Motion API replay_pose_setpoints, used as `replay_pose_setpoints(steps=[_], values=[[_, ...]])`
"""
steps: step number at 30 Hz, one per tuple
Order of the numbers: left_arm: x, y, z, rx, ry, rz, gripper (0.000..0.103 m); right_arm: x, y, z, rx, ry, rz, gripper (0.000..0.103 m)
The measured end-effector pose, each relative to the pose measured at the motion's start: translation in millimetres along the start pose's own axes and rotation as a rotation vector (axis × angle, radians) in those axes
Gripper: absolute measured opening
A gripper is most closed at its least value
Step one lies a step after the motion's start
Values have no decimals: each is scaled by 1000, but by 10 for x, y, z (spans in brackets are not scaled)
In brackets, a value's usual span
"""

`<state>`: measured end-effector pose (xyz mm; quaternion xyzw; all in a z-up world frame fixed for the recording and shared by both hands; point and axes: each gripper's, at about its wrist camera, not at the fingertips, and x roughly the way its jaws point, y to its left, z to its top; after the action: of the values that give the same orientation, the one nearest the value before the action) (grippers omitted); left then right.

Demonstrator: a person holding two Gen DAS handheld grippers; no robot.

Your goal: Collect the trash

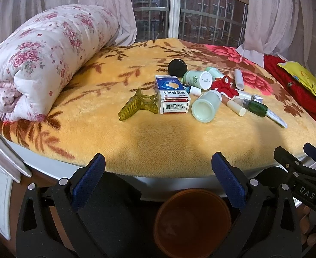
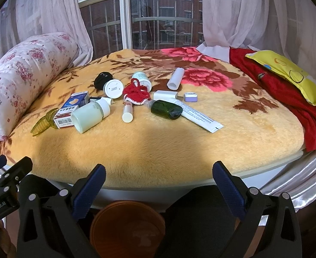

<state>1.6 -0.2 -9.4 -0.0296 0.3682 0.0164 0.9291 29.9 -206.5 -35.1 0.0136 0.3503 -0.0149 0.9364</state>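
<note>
The trash is lying in a loose cluster in the middle of the yellow blanket (image 2: pixel 158 150), and nothing from it is sitting in the orange bin (image 2: pixel 126 225) yet. Taking the medicine box (image 1: pixel 172 95) as the landmark: a yellow-green hair clip (image 1: pixel 137 105) is touching its left side, a pale green jar (image 1: pixel 206 105) is lying on its side just right of it, and a second small white bottle (image 1: pixel 197 78) is resting just behind it with a black round thing (image 1: pixel 177 66) beyond that. Right of the box, past the jar, a red knitted piece (image 2: pixel 136 94), a dark green bottle (image 2: pixel 166 108), a white tube (image 2: pixel 198 116), a white cylinder (image 2: pixel 175 78) and a small lilac pot (image 2: pixel 190 97) are spreading out toward the red cloth (image 2: pixel 286 99) and yellow pillow (image 2: pixel 286 75).

The bin is standing on the floor below the bed edge, nearer than the box and under the two grippers.

The left gripper (image 1: pixel 158 172) is hovering at the near edge of the bed with its jaws spread wide and nothing between them; the right gripper (image 2: pixel 158 178) is doing the same beside it.

The whole cluster is lying ahead of and above both sets of jaws, well apart from them. The box and clip are sitting nearly straight ahead of the left gripper, so that hand looks nearer to them; the box's long axis is running roughly toward the camera, barcode end forward. The green bottle and tube are falling straight ahead of the right gripper, the tube's long axis slanting down to the right, so a grasp would probably need to close across it.
</note>
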Motion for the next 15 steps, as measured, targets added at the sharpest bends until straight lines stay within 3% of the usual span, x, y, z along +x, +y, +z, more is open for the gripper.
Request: replay_pose_setpoints(steps=[8,15], values=[[79,-24,55,24,5,19,97,83,-21,140,-70,-4,-9,98],[307,-16,228,21,43,4,97,314,-360,490,-190,24,81,98]])
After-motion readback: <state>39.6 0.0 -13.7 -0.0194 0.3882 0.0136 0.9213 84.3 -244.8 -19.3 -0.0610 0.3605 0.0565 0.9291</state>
